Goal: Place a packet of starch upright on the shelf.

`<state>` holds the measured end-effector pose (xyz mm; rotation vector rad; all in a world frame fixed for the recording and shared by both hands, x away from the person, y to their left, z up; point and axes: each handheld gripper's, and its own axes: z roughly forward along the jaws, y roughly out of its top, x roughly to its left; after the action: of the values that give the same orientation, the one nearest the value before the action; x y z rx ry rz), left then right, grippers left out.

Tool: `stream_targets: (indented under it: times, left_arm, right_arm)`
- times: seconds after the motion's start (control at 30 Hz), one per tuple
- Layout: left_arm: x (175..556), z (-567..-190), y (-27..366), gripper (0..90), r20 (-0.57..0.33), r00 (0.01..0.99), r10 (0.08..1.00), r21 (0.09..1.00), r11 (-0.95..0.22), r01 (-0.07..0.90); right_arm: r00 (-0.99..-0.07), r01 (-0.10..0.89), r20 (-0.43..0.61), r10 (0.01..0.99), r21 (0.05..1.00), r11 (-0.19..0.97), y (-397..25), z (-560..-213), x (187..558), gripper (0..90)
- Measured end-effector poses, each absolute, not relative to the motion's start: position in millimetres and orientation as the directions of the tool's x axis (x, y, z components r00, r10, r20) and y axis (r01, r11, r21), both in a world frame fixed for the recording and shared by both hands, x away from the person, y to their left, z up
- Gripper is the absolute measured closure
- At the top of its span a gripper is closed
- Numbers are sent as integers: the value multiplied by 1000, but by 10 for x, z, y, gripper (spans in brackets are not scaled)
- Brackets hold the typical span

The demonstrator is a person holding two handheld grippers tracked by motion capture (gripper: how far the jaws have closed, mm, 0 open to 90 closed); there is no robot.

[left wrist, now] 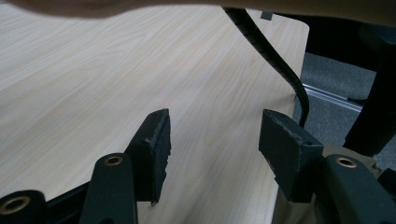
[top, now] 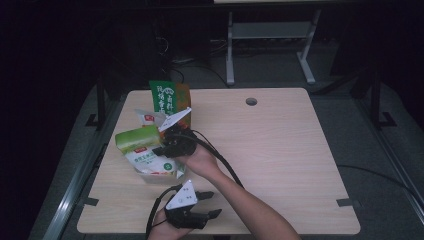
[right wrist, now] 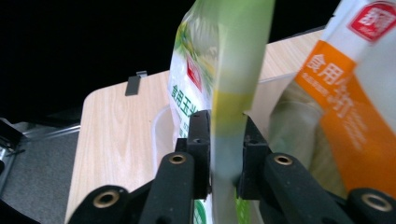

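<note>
A green-and-white bag [top: 142, 147] leans out of a clear plastic bin [top: 150, 176] at the table's left. My right gripper [top: 161, 150] is shut on that bag; in the right gripper view its pads pinch the bag's thin edge [right wrist: 226, 121], and the bag [right wrist: 219, 70] rises above the jaws. Beside it stands a white-and-orange bag [right wrist: 355, 93] with a red logo, and its top [top: 149, 118] is visible from above. My left gripper [top: 212, 204] hovers near the front edge, open and holding nothing [left wrist: 212, 126].
A tall green bag [top: 167, 97] stands behind the bin. The wooden table [top: 280, 150] has a cable hole [top: 251, 101] at the back. The right gripper's cable [left wrist: 266, 51] crosses over the left gripper. Table legs stand on the dark floor beyond.
</note>
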<state>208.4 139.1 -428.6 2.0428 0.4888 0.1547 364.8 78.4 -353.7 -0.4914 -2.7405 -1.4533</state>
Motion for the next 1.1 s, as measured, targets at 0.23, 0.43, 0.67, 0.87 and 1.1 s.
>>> stream_targets:
  times: [0.23,0.43,0.67,0.87,1.1]
  left_arm:
    - [2096,-4295,1366,429,-94,912,400,856,-435,279]
    - [2106,-4301,1355,427,-94,909,405,856,-434,282]
    - [2109,-4307,1342,419,-94,907,411,854,-435,286]
    - [2113,-4311,1340,413,-89,906,414,852,-440,285]
    - [2123,-4317,1355,410,-93,904,416,852,-436,288]
  right_arm:
    - [-954,264,133,269,800,540,663,-3489,3634,836]
    - [-958,253,123,259,790,558,627,-3512,3615,864]
    - [-951,281,147,272,780,559,507,-3626,3639,870]
    - [-947,302,184,262,786,540,455,-3609,3671,737]
    - [-946,298,185,267,822,485,374,-3450,3705,744]
